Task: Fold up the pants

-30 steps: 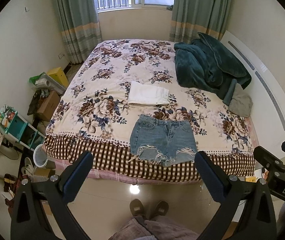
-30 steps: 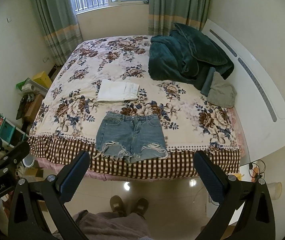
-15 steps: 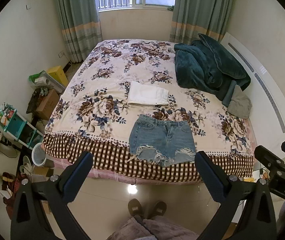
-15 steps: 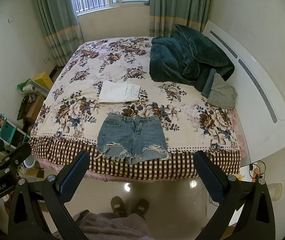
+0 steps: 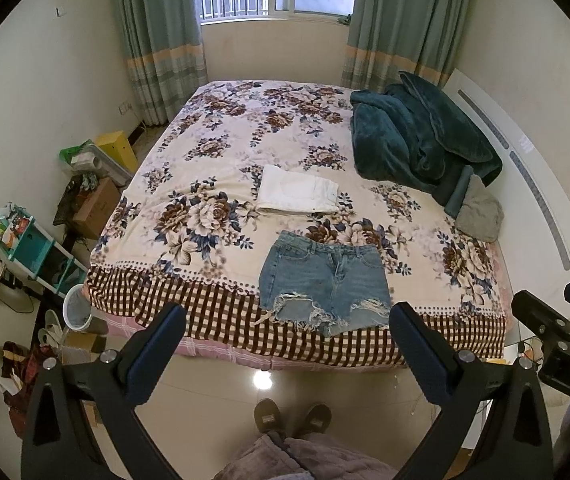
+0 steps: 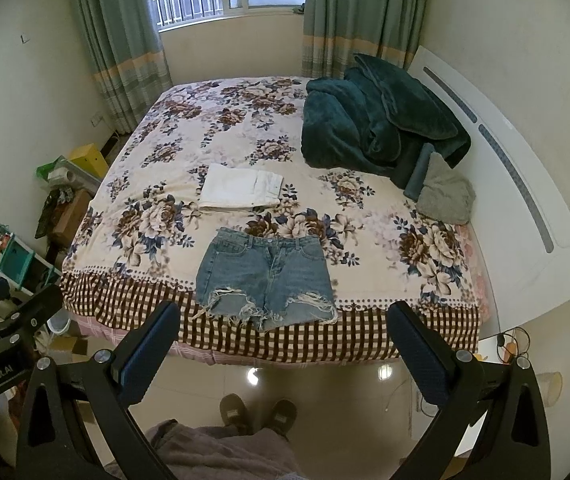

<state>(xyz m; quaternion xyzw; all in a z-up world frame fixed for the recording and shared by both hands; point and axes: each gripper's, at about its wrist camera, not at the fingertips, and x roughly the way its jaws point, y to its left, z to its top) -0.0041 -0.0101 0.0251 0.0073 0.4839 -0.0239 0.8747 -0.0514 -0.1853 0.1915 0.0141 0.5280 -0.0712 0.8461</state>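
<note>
Step in hand is judged to be the approach: nothing has been grasped and no fold has been made.

The denim shorts [image 5: 324,281] are laid flat, front up, at the near edge of the bed [image 5: 213,152], waistband toward the window, frayed leg hems just over the checked border of the bedspread. A white folded garment [image 5: 297,195] is seen just beyond the waistband, not touching it. A teal blanket [image 5: 417,140] is heaped at the far right of the bed, well apart from the shorts.

The left claw [image 5: 285,334] is held released, fingers spread wide, above the floor in front of the bed; nothing is held between them. The right claw [image 6: 281,334] is likewise released and empty, at about the same standoff. Each claw is glimpsed at the margin of the other's view. The person's slippers [image 5: 292,418] are seen on the tiled floor, short of the bed.

Next move, as judged: both claws are to be brought forward and down to the shorts, one edge pinched at the waistband corner and the matching hem, so that one half can be carried over the other. Frayed threads may snag; a grip on solid denim is preferred.
</note>
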